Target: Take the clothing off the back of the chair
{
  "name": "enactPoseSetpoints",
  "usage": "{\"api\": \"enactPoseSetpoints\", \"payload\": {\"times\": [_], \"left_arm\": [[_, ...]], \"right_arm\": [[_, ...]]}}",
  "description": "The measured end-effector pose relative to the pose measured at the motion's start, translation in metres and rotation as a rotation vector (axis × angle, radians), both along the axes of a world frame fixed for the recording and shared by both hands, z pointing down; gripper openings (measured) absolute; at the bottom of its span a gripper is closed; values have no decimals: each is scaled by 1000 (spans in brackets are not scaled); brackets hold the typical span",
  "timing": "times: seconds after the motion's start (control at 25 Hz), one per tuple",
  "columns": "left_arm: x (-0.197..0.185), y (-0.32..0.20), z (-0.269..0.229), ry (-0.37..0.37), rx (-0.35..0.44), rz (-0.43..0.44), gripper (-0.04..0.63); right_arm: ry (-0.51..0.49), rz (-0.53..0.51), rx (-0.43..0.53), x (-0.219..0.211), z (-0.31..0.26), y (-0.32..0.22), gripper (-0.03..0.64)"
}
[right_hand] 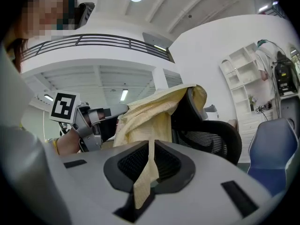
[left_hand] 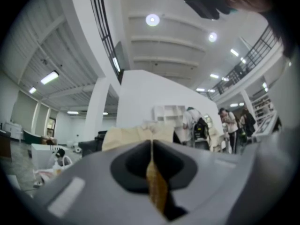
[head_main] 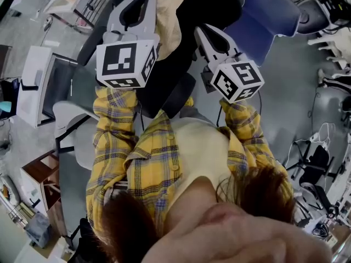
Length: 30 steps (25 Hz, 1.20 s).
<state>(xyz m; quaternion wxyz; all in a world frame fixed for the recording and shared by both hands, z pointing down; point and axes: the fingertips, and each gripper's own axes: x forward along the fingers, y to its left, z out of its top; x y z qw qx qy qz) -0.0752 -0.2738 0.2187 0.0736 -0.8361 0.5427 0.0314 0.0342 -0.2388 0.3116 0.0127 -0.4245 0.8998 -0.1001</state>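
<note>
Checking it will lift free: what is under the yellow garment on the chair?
The yellow garment drapes over the black chair's headrest; the mesh back below is bare. The headrest's top and far side are covered.

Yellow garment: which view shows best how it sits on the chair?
The right gripper view: the garment hangs over the top of the black chair, most of it visible. The head view catches only a strip of the garment from above; the left gripper view shows just a pinched fold and a bit beyond the jaws.
</note>
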Motion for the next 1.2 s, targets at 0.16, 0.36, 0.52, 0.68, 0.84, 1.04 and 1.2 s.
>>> {"api": "enactPoseSetpoints", "payload": {"times": [0.16, 0.36, 0.52, 0.68, 0.84, 1.04, 1.2], "left_arm": [[-12, 16, -4, 26, 7, -12, 17], [-24, 39, -8, 27, 25, -28, 17], [-39, 54, -8, 40, 31, -57, 17], [-51, 64, -13, 54, 45, -80, 17], [-62, 73, -15, 59, 54, -110, 17], [-67, 69, 7, 44, -6, -124, 17], [-72, 71, 30, 46, -68, -136, 17]], "right_arm": [[-5, -5, 1, -4, -1, 4, 15], [-14, -15, 9, -11, -7, 13, 15], [-17, -26, 12, -17, -8, 19, 15], [-18, -36, 13, -22, -8, 25, 15], [-23, -37, 21, -22, -11, 30, 15], [-18, -31, 12, -26, -7, 34, 16], [-14, -25, 7, -25, -5, 38, 15]]}}
